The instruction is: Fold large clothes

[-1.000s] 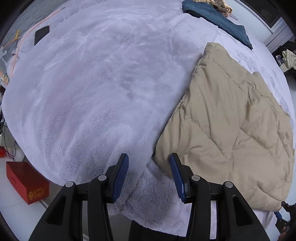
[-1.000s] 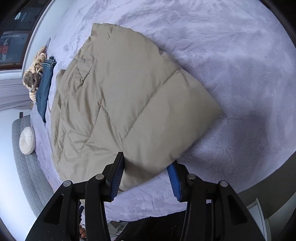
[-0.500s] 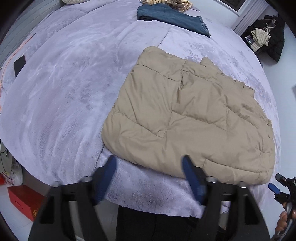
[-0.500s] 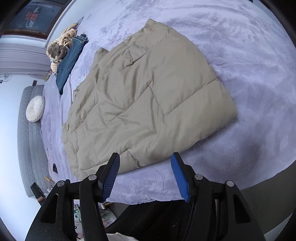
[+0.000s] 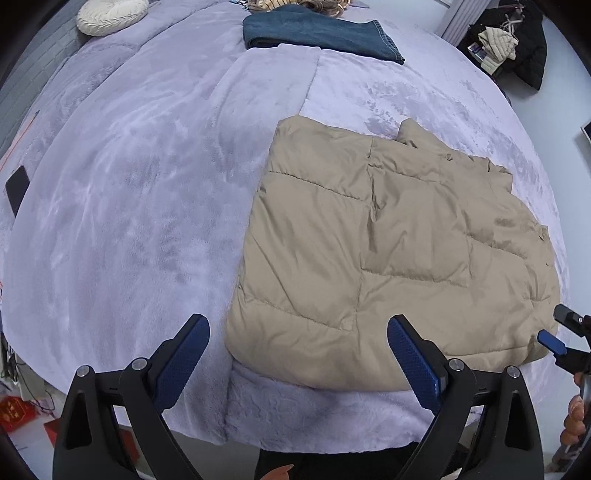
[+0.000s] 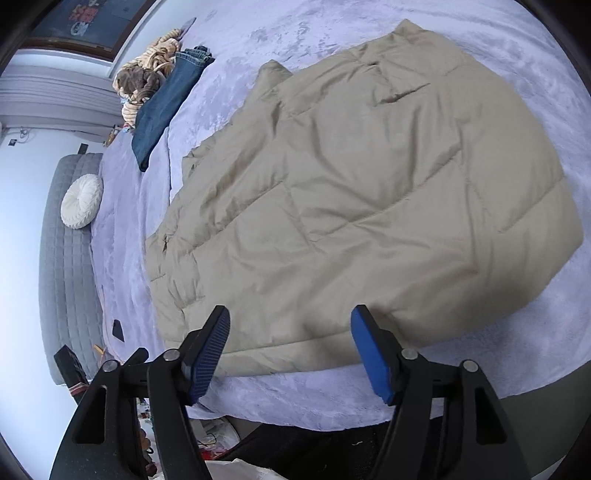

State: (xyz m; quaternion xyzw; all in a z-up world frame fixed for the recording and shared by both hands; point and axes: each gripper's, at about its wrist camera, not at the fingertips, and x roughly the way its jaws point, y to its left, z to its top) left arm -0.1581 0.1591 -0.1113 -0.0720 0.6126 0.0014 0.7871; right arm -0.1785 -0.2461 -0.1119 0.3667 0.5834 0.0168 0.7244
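Tan quilted jacket (image 5: 388, 258), folded into a rough rectangle, lying flat on a lavender plush blanket (image 5: 147, 203) near the near edge of the bed, right of centre in the left wrist view. Left gripper (image 5: 298, 356), released, blue pads spread wide and holding nothing, poised over the jacket's near left corner without touching it. Right gripper (image 6: 290, 345), likewise released and empty, hovering just above the jacket's near hem; its tip also shows at the right edge of the left wrist view. Far side of the bed: folded jeans (image 5: 317, 31), a round white cushion (image 5: 110, 14). A dark phone (image 5: 16, 188) lies at the blanket's left edge.
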